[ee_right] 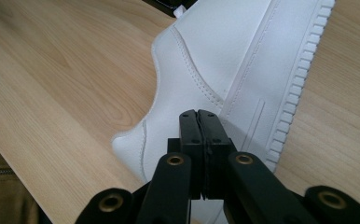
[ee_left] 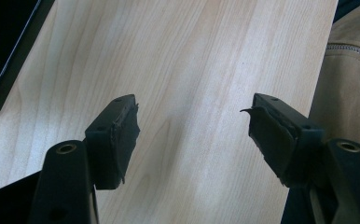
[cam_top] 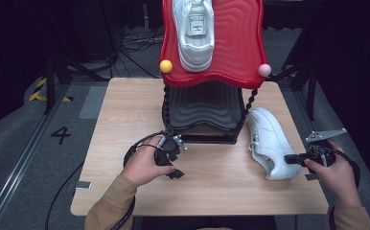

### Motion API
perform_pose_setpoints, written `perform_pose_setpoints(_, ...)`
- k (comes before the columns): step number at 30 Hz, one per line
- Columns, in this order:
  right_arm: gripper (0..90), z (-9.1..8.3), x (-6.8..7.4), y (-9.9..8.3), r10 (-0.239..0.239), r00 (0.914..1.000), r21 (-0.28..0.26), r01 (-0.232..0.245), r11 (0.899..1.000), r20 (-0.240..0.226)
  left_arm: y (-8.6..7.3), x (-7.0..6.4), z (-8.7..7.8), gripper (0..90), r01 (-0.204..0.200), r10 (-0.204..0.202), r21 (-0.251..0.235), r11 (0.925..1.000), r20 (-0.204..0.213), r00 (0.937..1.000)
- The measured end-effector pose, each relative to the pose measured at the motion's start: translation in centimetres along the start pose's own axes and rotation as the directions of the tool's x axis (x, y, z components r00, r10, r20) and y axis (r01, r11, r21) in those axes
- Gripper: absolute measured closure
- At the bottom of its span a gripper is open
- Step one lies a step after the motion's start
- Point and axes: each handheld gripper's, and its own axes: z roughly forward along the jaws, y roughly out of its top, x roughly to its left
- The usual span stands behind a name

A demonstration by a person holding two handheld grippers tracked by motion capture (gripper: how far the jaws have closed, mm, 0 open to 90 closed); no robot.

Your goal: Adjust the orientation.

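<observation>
The right gripper (ee_right: pixel 201 116) has its jaws pressed together at the heel of the white shoe (cam_top: pixel 268 140); whether collar material is pinched between them cannot be told. The left gripper (ee_left: pixel 194 135) stands wide apart over bare table (cam_top: pixel 125 124), holding nothing. The shoe lies near the right table edge, beside the black lower shelf (cam_top: pixel 204 108), long axis front-to-back, toe toward the rack, heel toward the person. Its mate (cam_top: pixel 193 31) sits on the red upper shelf (cam_top: pixel 236 43). Judged step: securing the heel; next calls for lifting toward a shelf.
</observation>
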Motion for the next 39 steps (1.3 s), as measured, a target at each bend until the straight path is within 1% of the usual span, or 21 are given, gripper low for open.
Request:
perform_pose_setpoints(2,90.0,0.0,0.1,0.0,-0.020,0.9998,0.002,0.020,1.000,0.008,0.0,0.0,0.1,33.0,-0.002,0.002,0.015,0.9999,-0.001,1.0000)
perform_pose_setpoints(4,90.0,0.0,0.2,0.0,-0.027,0.9996,0.004,0.027,1.000,0.013,0.0,-0.1,0.1,32.4,-0.004,0.004,0.021,0.9998,0.002,1.0000)
perform_pose_setpoints(6,90.0,-0.1,0.2,0.0,-0.032,0.9989,0.011,0.032,0.999,0.034,0.0,-0.2,0.2,32.3,-0.008,0.008,0.023,0.9997,0.004,1.0000)
perform_pose_setpoints(7,90.0,-0.1,0.2,0.0,-0.032,0.9989,0.011,0.032,0.999,0.034,0.0,-0.2,0.2,32.3,-0.008,0.008,0.023,0.9997,0.004,1.0000)
perform_pose_setpoints(9,90.0,-0.3,0.0,-0.1,-0.029,0.9984,0.007,0.029,1.000,0.049,0.0,-0.2,0.1,32.3,-0.009,0.009,0.024,0.9997,0.003,1.0000)
perform_pose_setpoints(11,90.0,-0.5,-0.2,-0.3,-0.011,0.9990,-0.003,0.011,1.000,0.043,0.0,-0.2,0.1,32.2,-0.005,0.005,0.021,0.9998,-0.001,1.0000)
perform_pose_setpoints(18,90.0,-0.6,-0.3,-0.4,-0.004,0.9990,-0.008,0.004,1.000,0.044,-0.1,-0.1,0.1,32.2,-0.003,0.003,0.021,0.9998,-0.001,1.0000)
perform_pose_setpoints(19,90.0,-0.7,-0.4,-0.4,0.000,0.9989,-0.008,0.000,1.000,0.048,-0.1,-0.1,0.1,32.1,-0.002,0.002,0.022,0.9998,-0.002,1.0000)
perform_pose_setpoints(22,90.0,-1.2,-0.7,-0.6,0.009,0.9955,-0.018,-0.008,1.000,0.094,-0.1,-0.1,0.0,32.1,-0.002,0.002,0.019,0.9998,-0.003,1.0000)
perform_pose_setpoints(24,90.0,-1.4,-0.8,-0.8,0.018,0.9936,-0.022,-0.016,1.000,0.112,-0.1,-0.1,0.0,32.1,-0.002,0.002,0.018,0.9998,-0.003,1.0000)
perform_pose_setpoints(26,90.0,-1.5,-1.0,-0.8,0.018,0.9934,-0.026,-0.016,1.000,0.113,-0.2,-0.1,0.0,32.1,0.000,0.000,0.018,0.9998,-0.003,1.0000)
perform_pose_setpoints(28,90.0,-1.8,-1.2,-1.0,0.028,0.9897,-0.027,-0.025,0.999,0.141,-0.1,-0.1,0.0,32.1,-0.001,0.001,0.020,0.9998,-0.003,1.0000)
perform_pose_setpoints(29,90.0,-1.8,-1.3,-1.0,0.024,0.9884,-0.029,-0.020,0.999,0.150,-0.1,-0.1,0.1,32.1,0.000,0.001,0.021,0.9998,-0.003,1.0000)
perform_pose_setpoints(30,90.0,-1.8,-1.3,-1.0,0.024,0.9884,-0.029,-0.020,0.999,0.150,-0.1,-0.1,0.1,32.1,0.000,0.001,0.021,0.9998,-0.003,1.0000)
perform_pose_setpoints(31,90.0,-1.9,-1.4,-1.1,0.029,0.9868,-0.029,-0.025,0.999,0.160,-0.1,-0.1,0.1,32.1,-0.001,0.001,0.021,0.9998,-0.003,1.0000)
perform_pose_setpoints(32,90.0,-1.9,-1.6,-1.2,0.025,0.9849,-0.034,-0.019,0.999,0.171,-0.1,-0.1,0.1,32.1,-0.003,0.003,0.022,0.9998,-0.002,1.0000)
perform_pose_setpoints(33,90.0,-2.0,-1.6,-1.3,0.034,0.9843,-0.034,-0.028,0.999,0.173,-0.1,-0.1,0.1,32.0,-0.003,0.003,0.022,0.9998,-0.001,1.0000)
perform_pose_setpoints(36,90.0,-2.2,-2.0,-1.5,0.038,0.9721,-0.027,-0.033,0.999,0.231,-0.1,0.0,0.2,32.0,0.000,0.000,0.021,0.9998,0.001,1.0000)
perform_pose_setpoints(37,90.0,-2.2,-2.0,-1.5,0.038,0.9721,-0.027,-0.033,0.999,0.231,-0.1,0.0,0.2,32.0,0.000,0.000,0.021,0.9998,0.001,1.0000)
perform_pose_setpoints(39,90.0,-2.3,-2.3,-1.8,0.054,0.9677,-0.034,-0.047,0.998,0.246,-0.1,0.0,0.1,32.0,0.000,0.000,0.022,0.9998,-0.001,1.0000)
